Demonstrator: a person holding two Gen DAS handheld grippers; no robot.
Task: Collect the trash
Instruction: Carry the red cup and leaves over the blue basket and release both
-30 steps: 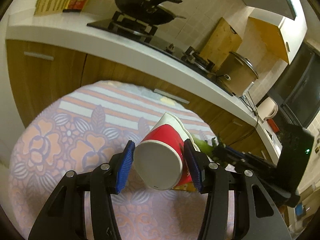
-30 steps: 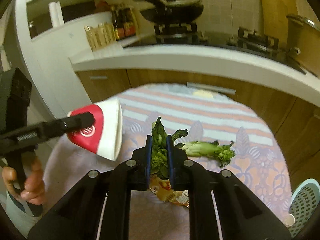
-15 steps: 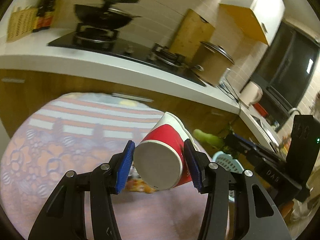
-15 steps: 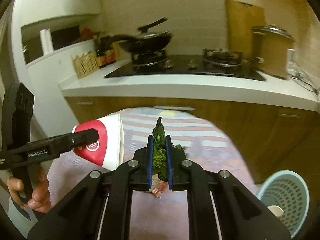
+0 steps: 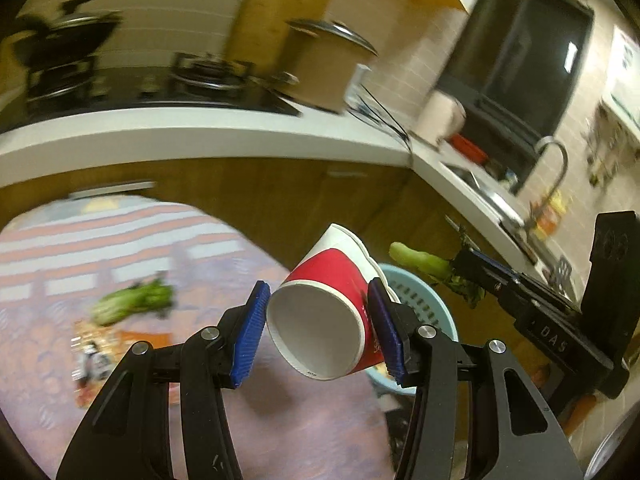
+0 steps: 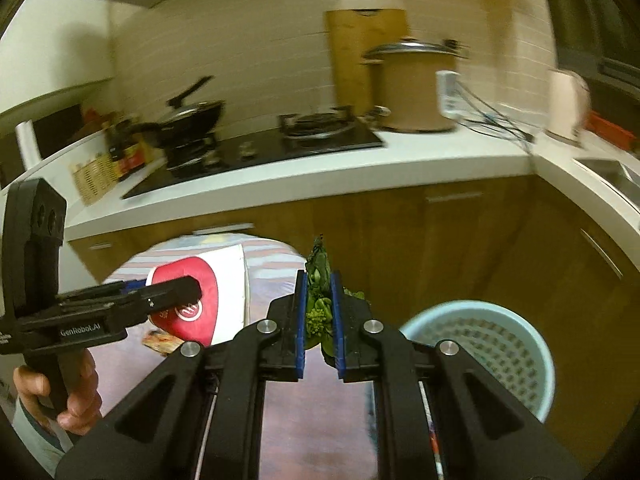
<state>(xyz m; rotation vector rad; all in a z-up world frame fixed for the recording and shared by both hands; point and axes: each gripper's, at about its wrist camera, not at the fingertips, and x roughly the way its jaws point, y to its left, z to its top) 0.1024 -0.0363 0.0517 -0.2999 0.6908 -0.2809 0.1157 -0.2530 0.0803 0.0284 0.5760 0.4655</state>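
My left gripper (image 5: 318, 330) is shut on a red and white paper cup (image 5: 326, 312), held tilted in the air with its base toward the camera; the cup also shows in the right wrist view (image 6: 200, 296). My right gripper (image 6: 319, 316) is shut on a green vegetable stalk (image 6: 319, 300), whose pale stem end shows in the left wrist view (image 5: 420, 262). A light blue perforated basket (image 6: 492, 344) stands on the floor at the right, just beyond and below both grippers; it also shows in the left wrist view (image 5: 424, 300).
A second green vegetable (image 5: 132, 302) and a printed snack wrapper (image 5: 100, 356) lie on the flowered tablecloth (image 5: 120, 240). Behind runs a white counter (image 6: 320, 172) with a hob, a wok (image 6: 192, 116) and a pot (image 6: 412, 92); wooden cabinets stand below.
Both grippers have swung right, away from the table middle, carrying the cup and the vegetable. The blue basket now lies closer and larger in both views.
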